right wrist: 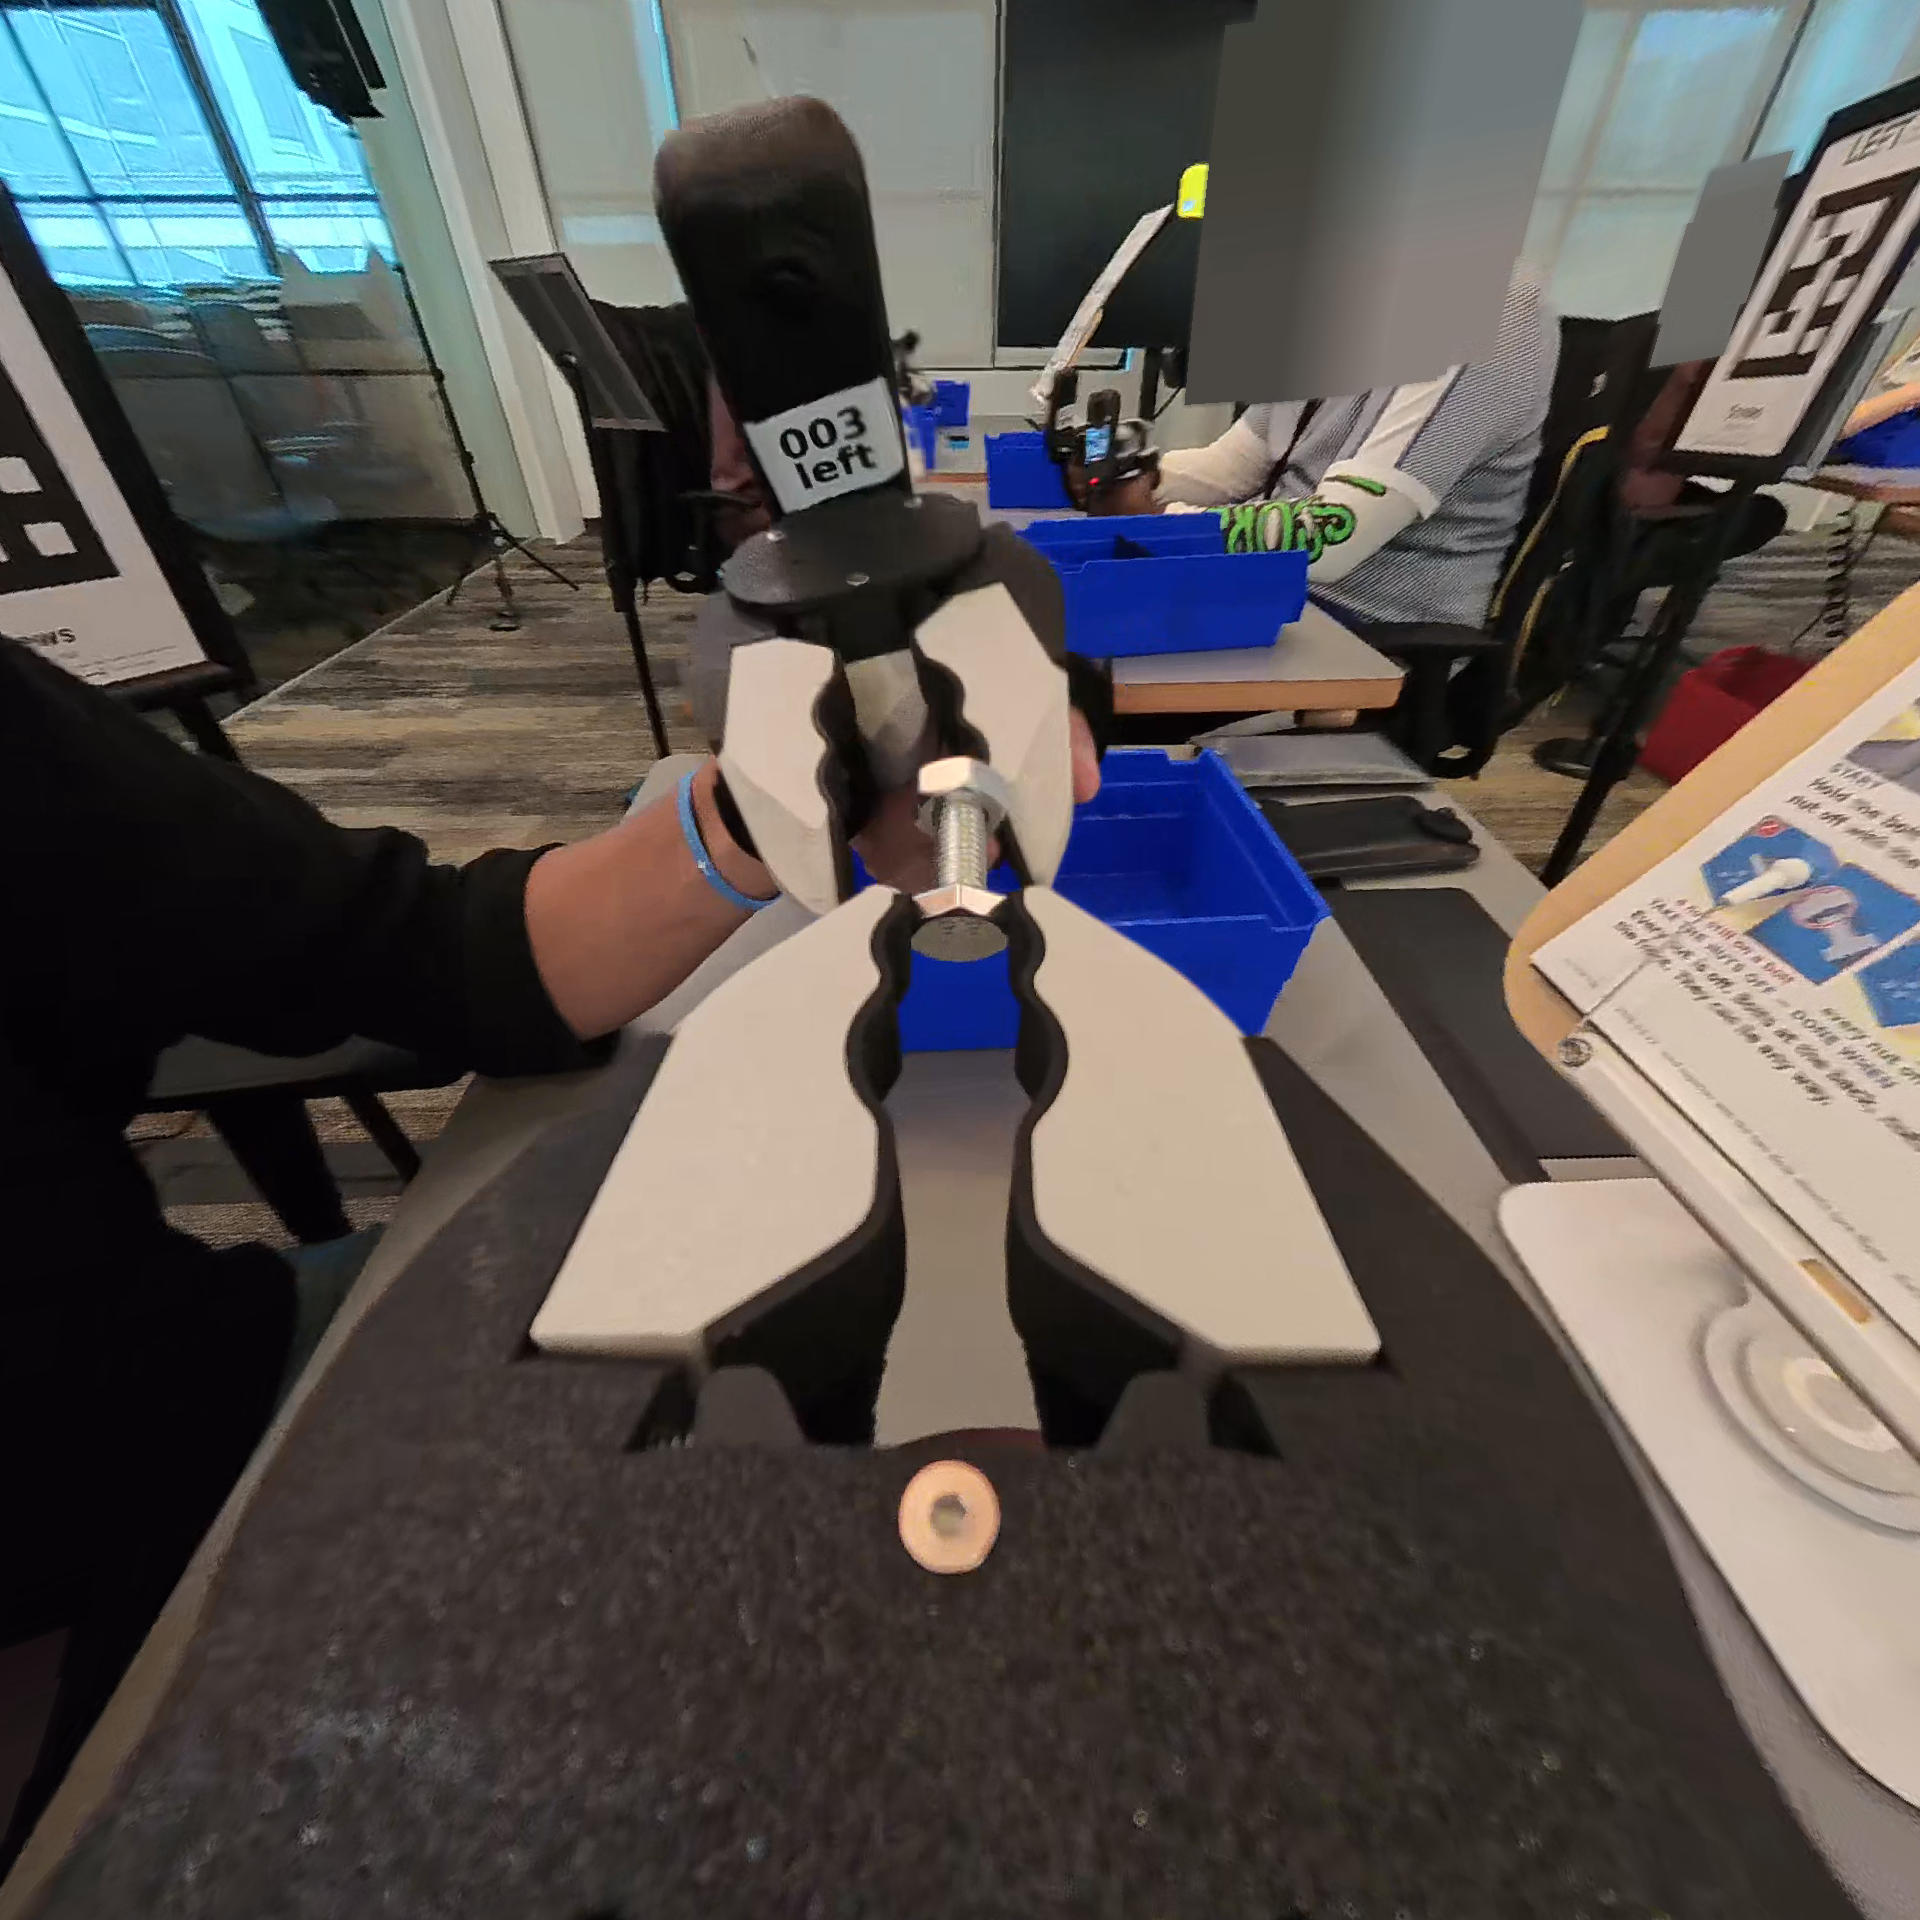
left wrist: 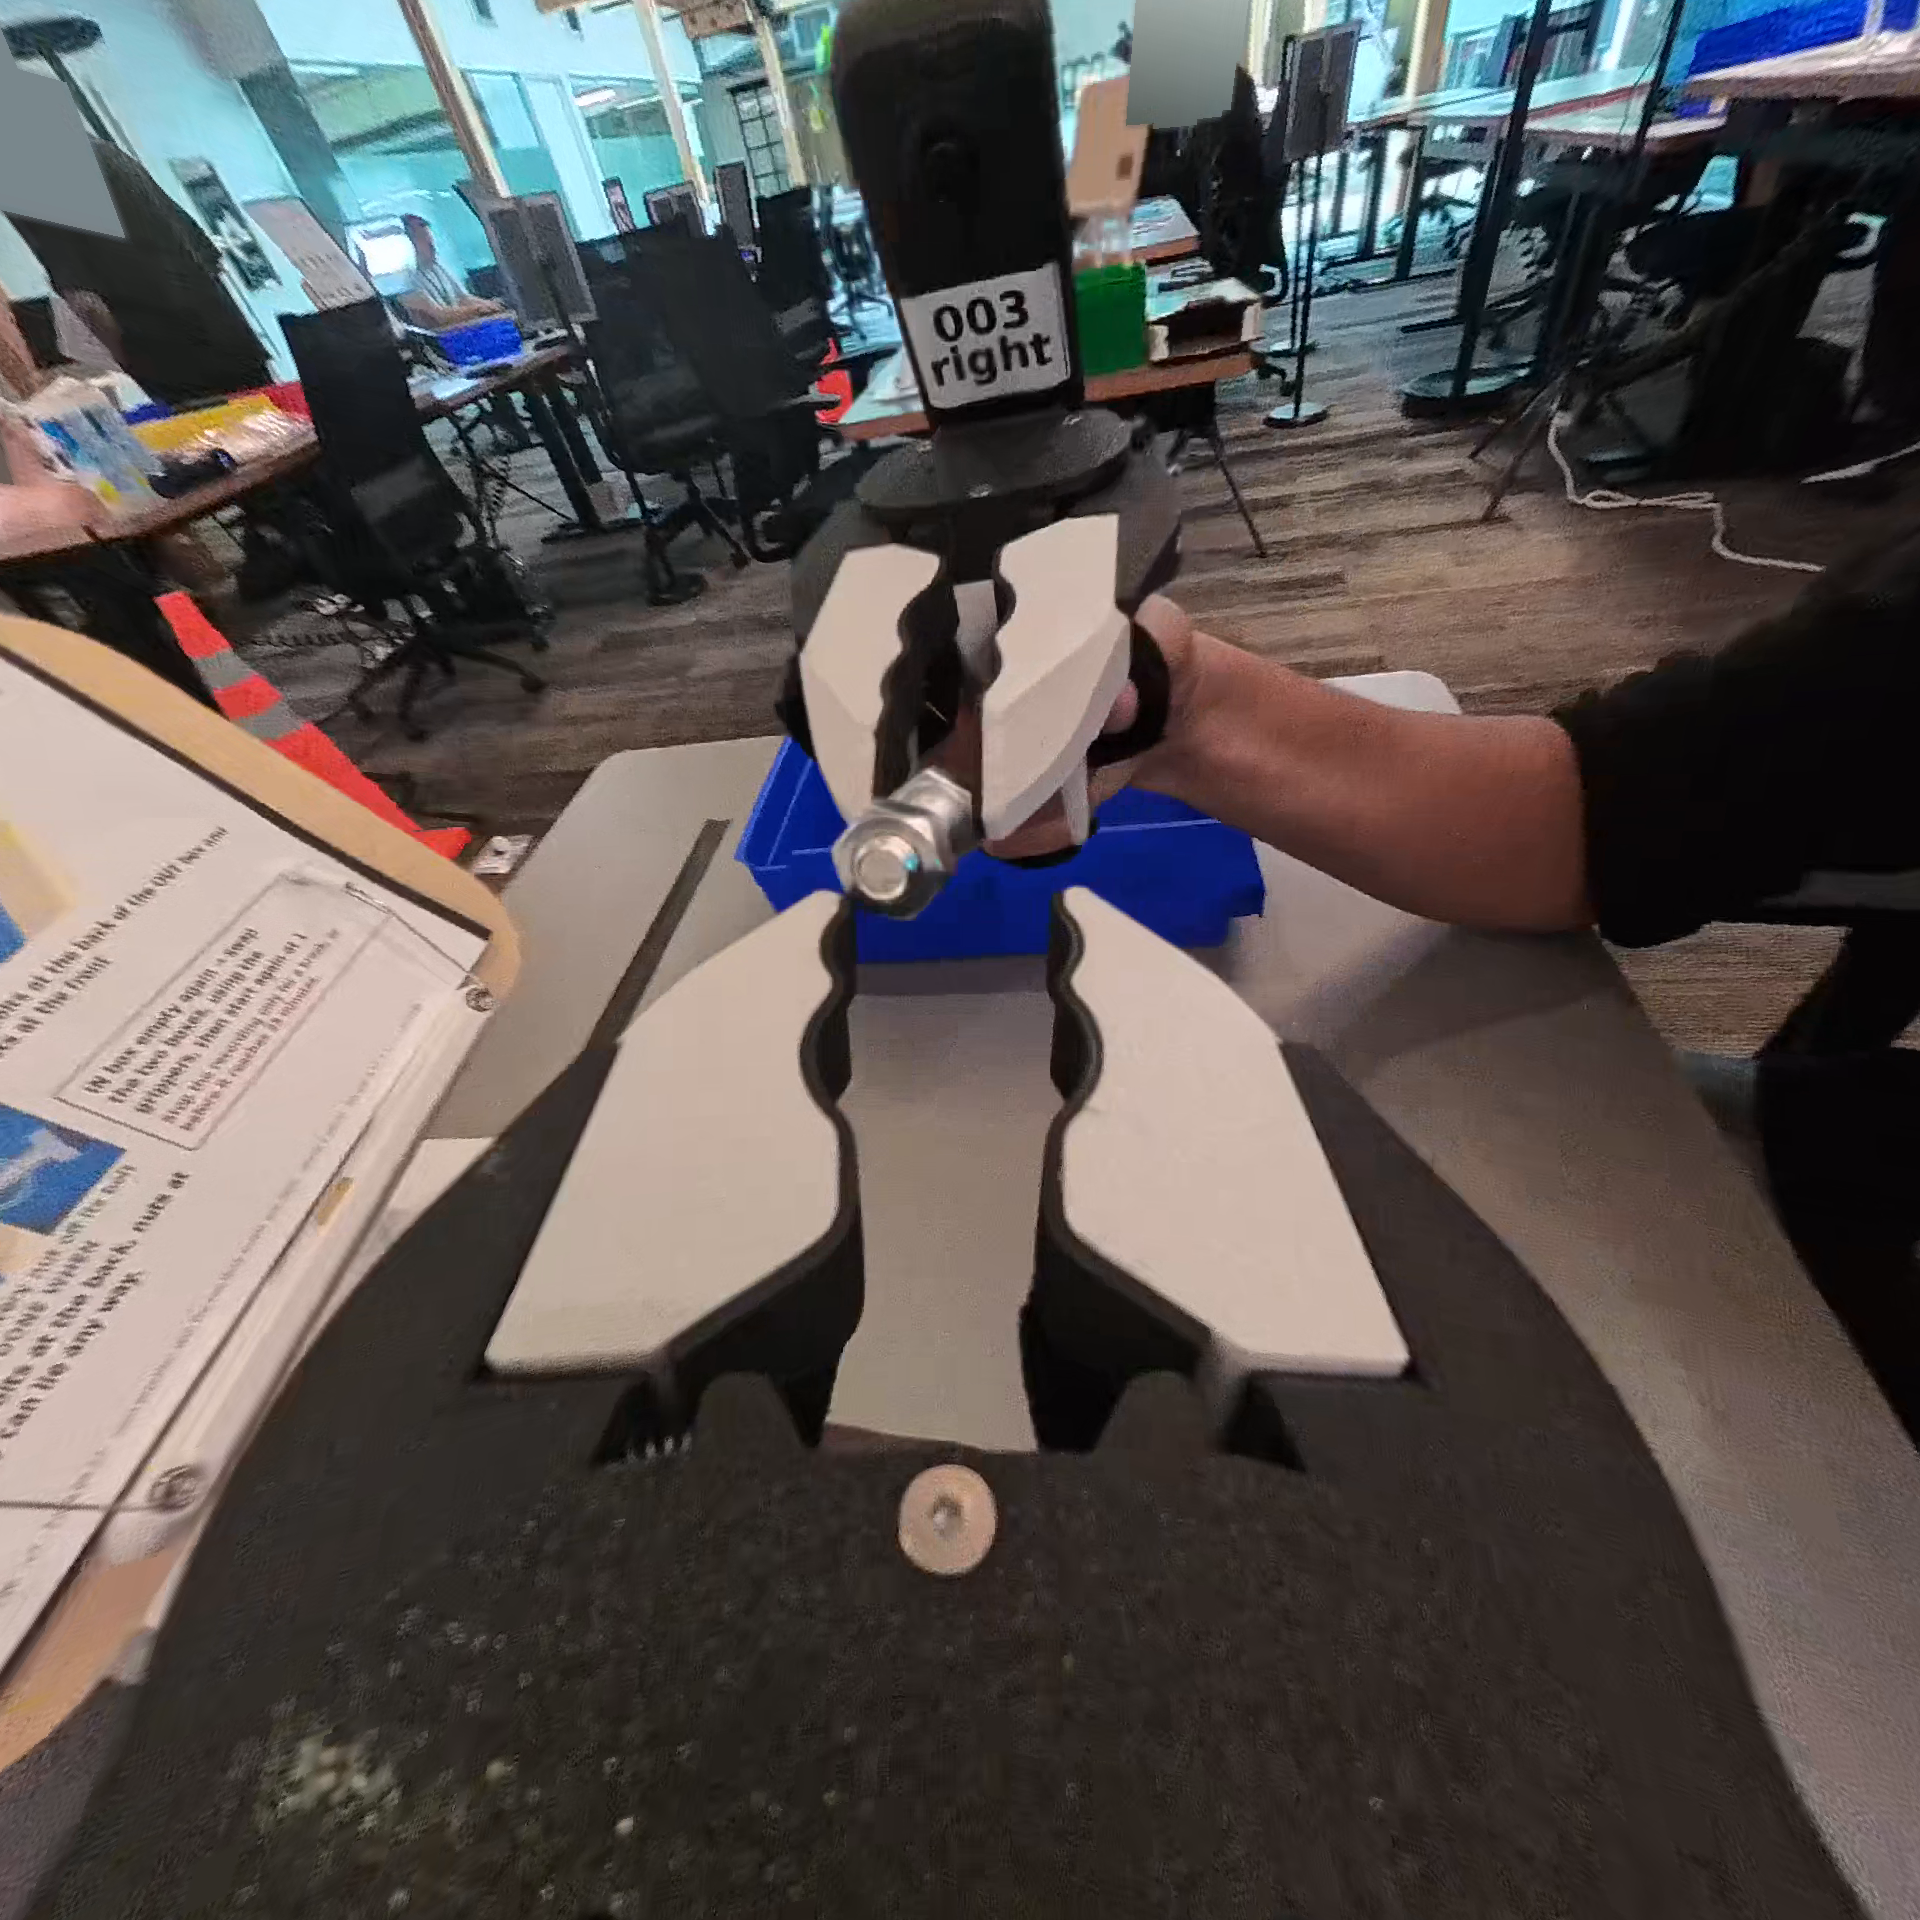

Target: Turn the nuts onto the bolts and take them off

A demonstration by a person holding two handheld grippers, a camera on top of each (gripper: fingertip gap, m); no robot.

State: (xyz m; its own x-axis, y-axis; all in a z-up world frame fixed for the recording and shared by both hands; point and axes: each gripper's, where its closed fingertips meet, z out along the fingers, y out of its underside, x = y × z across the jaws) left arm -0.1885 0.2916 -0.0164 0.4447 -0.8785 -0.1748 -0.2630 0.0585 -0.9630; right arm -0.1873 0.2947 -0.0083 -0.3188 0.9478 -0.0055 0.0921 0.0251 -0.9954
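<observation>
My right gripper point(right wrist: 956, 914) is shut on the hex head of a silver bolt point(right wrist: 961, 844). The bolt's thread points away from it, with a silver nut point(right wrist: 961, 782) on the far end. My left gripper point(left wrist: 951, 920) is open and faces the right gripper point(left wrist: 940, 810) tip to tip. In the left wrist view the nut point(left wrist: 902, 850) sits just above and in front of my left gripper's left fingertip. In the right wrist view the nut lies between the left gripper's point(right wrist: 930, 868) spread fingers, close to one pad; I cannot tell if it touches.
A blue bin point(left wrist: 1091, 914) stands on the grey table point(left wrist: 1455, 1091) under both grippers; it also shows in the right wrist view point(right wrist: 1174, 883). An instruction sheet on a wooden board point(left wrist: 208, 987) stands at one side. An orange cone point(left wrist: 260, 707) stands on the floor. The grippers are tip to tip, or close to it.
</observation>
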